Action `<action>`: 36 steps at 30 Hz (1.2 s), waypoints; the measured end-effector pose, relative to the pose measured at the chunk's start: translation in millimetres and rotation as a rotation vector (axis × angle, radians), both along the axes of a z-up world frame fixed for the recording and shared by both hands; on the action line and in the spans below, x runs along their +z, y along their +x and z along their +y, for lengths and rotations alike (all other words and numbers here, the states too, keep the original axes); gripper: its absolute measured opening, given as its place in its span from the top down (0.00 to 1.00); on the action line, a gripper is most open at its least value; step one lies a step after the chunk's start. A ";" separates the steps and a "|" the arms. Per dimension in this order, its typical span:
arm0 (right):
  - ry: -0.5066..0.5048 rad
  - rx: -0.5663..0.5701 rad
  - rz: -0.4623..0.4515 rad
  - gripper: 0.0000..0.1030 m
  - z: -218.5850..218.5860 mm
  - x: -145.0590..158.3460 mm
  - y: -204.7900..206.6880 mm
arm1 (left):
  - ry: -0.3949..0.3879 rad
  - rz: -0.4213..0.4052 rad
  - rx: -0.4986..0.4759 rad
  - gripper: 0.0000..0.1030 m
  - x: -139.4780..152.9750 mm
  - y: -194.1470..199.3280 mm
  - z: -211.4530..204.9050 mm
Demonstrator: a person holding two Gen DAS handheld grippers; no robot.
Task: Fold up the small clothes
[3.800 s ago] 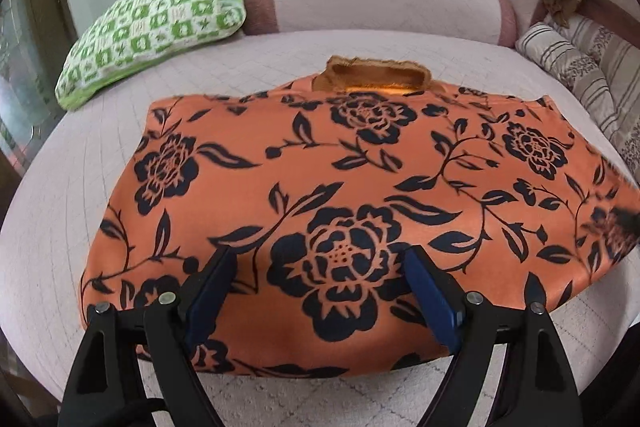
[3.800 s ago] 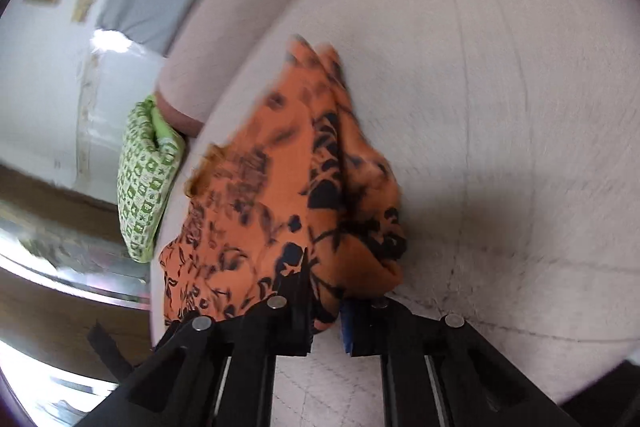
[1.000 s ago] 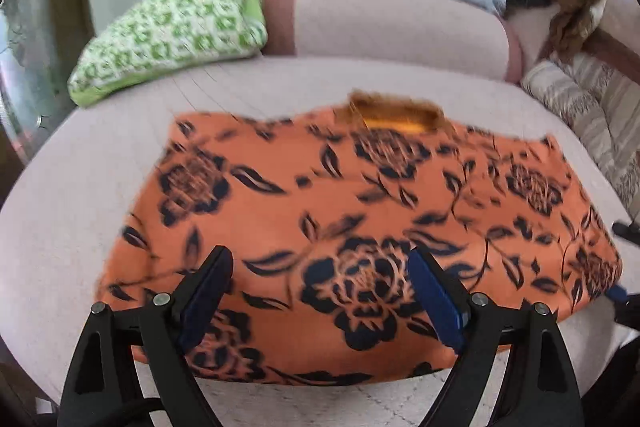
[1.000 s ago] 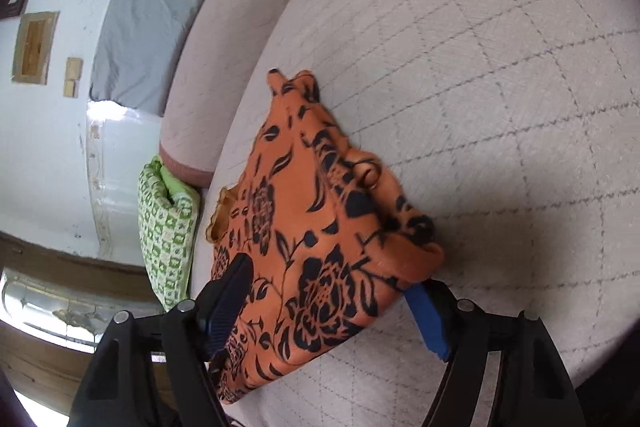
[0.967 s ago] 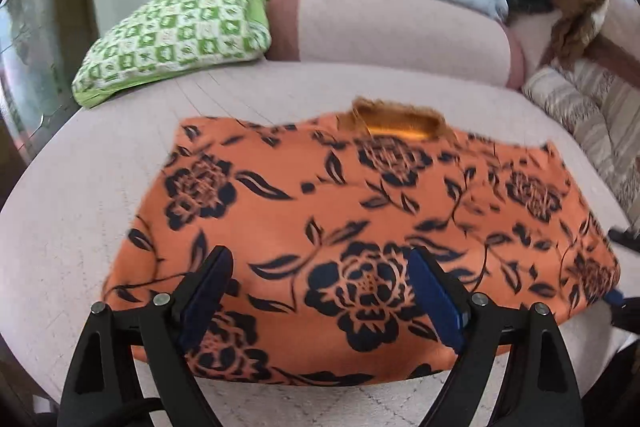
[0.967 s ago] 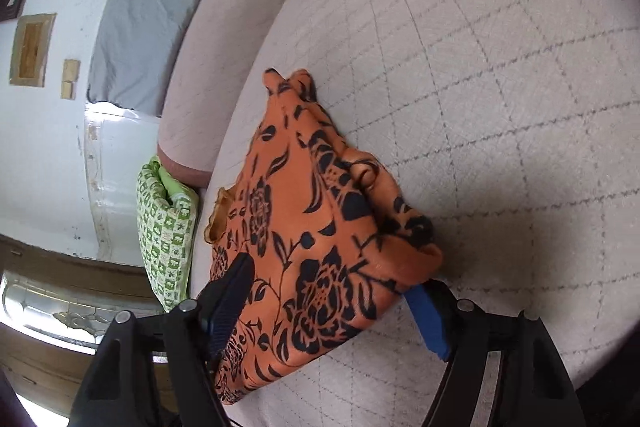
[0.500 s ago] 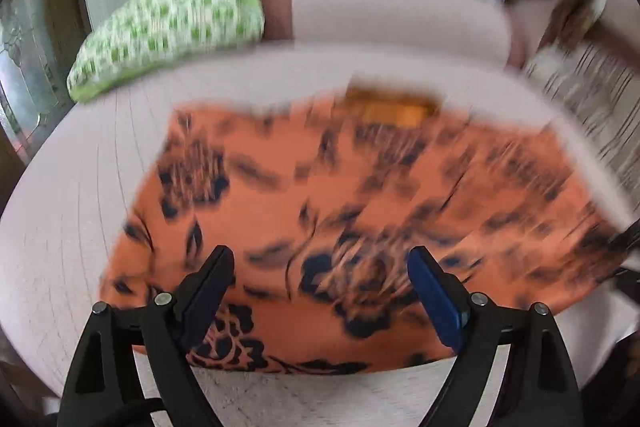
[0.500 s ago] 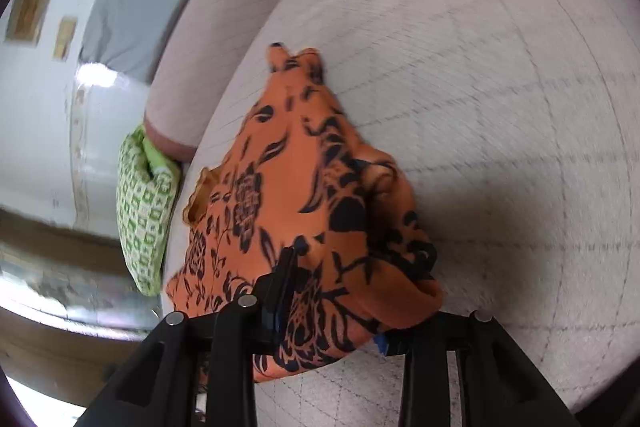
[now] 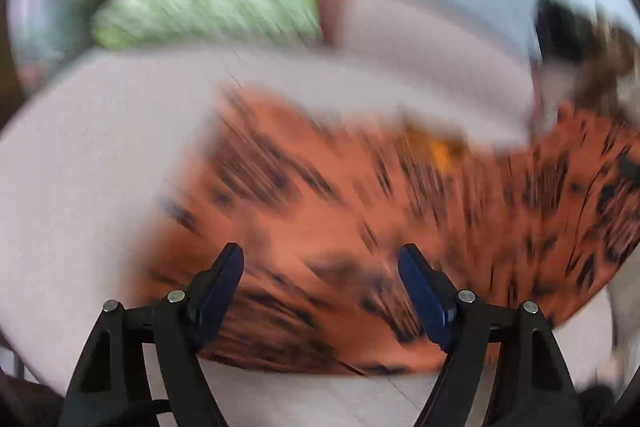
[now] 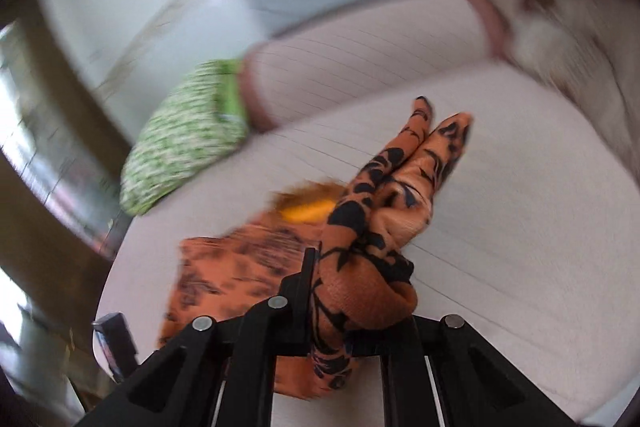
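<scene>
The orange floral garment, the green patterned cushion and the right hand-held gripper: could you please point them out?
orange floral garment (image 10: 372, 227): right wrist view, lifted fold.
green patterned cushion (image 10: 184, 135): right wrist view, top face.
right hand-held gripper (image 10: 352, 323): right wrist view, between fingertips.

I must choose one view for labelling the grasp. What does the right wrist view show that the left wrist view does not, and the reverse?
Only the right wrist view shows the right gripper shut on a raised, bunched edge of the orange floral garment.

Only the left wrist view shows the left gripper open above the garment's near part, heavily blurred.

Both show the garment on the quilted bed and the green pillow.
</scene>
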State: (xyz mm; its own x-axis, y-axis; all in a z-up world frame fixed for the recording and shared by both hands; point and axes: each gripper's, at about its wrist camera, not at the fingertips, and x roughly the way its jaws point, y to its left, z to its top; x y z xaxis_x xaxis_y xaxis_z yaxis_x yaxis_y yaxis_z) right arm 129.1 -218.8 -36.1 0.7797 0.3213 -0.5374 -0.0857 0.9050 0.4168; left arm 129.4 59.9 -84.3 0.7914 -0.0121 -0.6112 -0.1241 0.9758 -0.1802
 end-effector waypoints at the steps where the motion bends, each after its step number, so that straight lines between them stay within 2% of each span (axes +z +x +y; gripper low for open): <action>1: -0.021 0.034 -0.025 0.90 21.3 12.8 1.3 | 0.006 -0.073 0.058 0.22 14.2 -11.6 15.4; 2: -0.062 0.076 -0.058 0.90 50.9 25.7 1.9 | -0.007 -0.139 0.131 0.22 28.1 -25.9 38.3; 3: -0.100 0.117 -0.080 0.90 77.9 32.8 2.7 | -0.027 -0.172 0.184 0.22 33.4 -35.6 55.4; 6: -0.162 0.236 -0.073 0.90 149.0 26.4 10.4 | -0.060 -0.175 0.359 0.22 28.1 -55.3 106.1; 7: -0.181 0.275 -0.050 0.90 170.9 16.8 15.6 | -0.068 -0.155 0.400 0.22 22.6 -57.4 113.9; 9: -0.229 0.364 0.042 0.90 218.4 -21.2 33.5 | -0.122 -0.072 0.470 0.22 7.3 -54.3 140.4; 10: -0.260 0.397 0.106 0.90 237.1 -45.3 43.6 | -0.167 -0.030 0.502 0.22 -1.6 -51.8 153.3; 11: -0.269 0.428 0.212 0.89 251.6 -76.8 56.6 | -0.193 -0.004 0.521 0.22 -6.0 -49.8 160.2; 12: -0.260 0.430 0.270 0.89 257.6 -99.5 63.8 | -0.205 0.007 0.526 0.22 -7.4 -49.8 162.5; 14: -0.261 0.415 0.233 0.90 260.9 -93.8 59.9 | -0.223 0.005 0.533 0.22 -8.0 -47.8 162.2; 18: -0.259 0.412 0.153 0.90 254.3 -56.6 54.7 | -0.231 -0.018 0.491 0.22 -6.8 -42.4 154.6; 21: -0.201 0.355 0.041 0.90 237.1 -18.2 41.7 | -0.240 -0.021 0.475 0.22 -8.9 -42.5 150.3; 24: -0.187 0.322 -0.075 0.90 235.4 5.5 17.1 | -0.271 -0.005 0.482 0.22 -11.7 -47.1 161.9; 25: -0.185 0.329 -0.080 0.90 239.2 4.5 11.4 | -0.286 0.010 0.493 0.22 -15.5 -45.8 165.7; 28: -0.304 0.427 -0.007 0.90 275.2 -39.2 14.0 | -0.310 0.039 0.514 0.22 -22.0 -44.4 171.1; 29: -0.364 0.481 0.101 0.89 290.6 -71.0 24.6 | -0.306 0.040 0.516 0.22 -22.6 -45.6 170.6; 30: -0.385 0.492 0.160 0.88 294.0 -92.5 31.0 | -0.299 0.040 0.514 0.22 -22.6 -45.1 169.6; 32: -0.372 0.488 0.108 0.84 291.7 -94.3 24.2 | -0.289 0.044 0.501 0.22 -22.8 -44.3 167.0; 36: -0.339 0.548 0.104 0.71 291.2 -81.6 24.0 | -0.294 0.051 0.491 0.22 -24.1 -43.6 164.9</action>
